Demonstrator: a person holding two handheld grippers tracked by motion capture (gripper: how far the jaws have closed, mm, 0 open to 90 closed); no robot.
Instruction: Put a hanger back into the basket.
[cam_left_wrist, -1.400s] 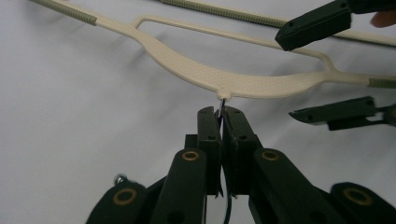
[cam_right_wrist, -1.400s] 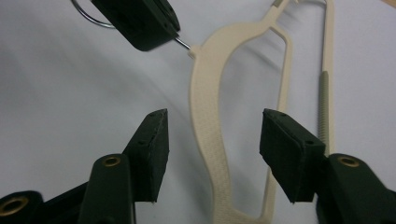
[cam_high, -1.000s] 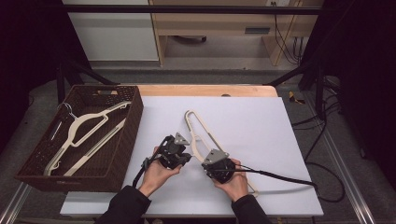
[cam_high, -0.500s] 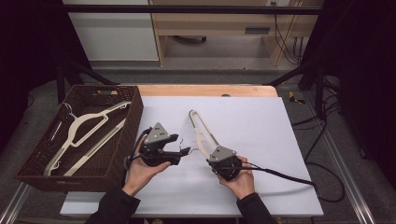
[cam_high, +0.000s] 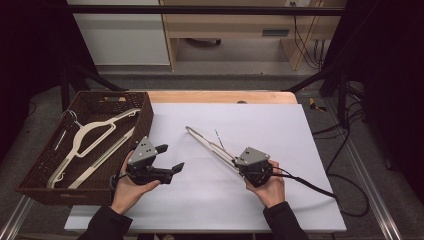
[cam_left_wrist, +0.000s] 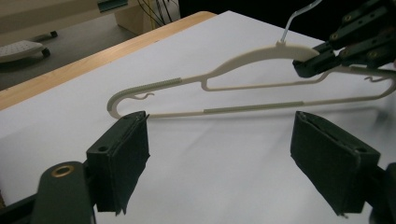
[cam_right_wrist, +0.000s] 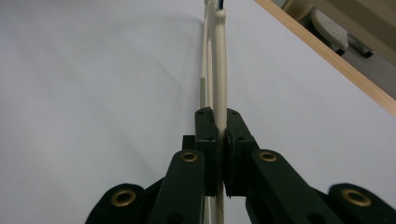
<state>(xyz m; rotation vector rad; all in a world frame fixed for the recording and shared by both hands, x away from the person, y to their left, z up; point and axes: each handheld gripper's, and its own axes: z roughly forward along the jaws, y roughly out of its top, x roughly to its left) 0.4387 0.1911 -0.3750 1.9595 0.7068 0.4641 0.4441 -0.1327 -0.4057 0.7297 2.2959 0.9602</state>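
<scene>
A cream plastic hanger with a thin metal hook is held on edge above the white table sheet. My right gripper is shut on its near shoulder. In the right gripper view the jaws pinch the hanger's arm, which runs straight away from the camera. My left gripper hangs open to the left of the hanger, apart from it. In the left gripper view its pads stand wide with nothing between them. Beyond them is the hanger, side-on, with the right gripper clamped on it.
A dark wicker basket stands at the table's left and holds two more cream hangers. A bare wooden strip borders the far edge of the sheet. The right gripper's cable trails off to the right.
My left gripper has drawn away from the hanger to the left and stands open. The right gripper has shifted right and turned the hanger from flat up onto its edge.
</scene>
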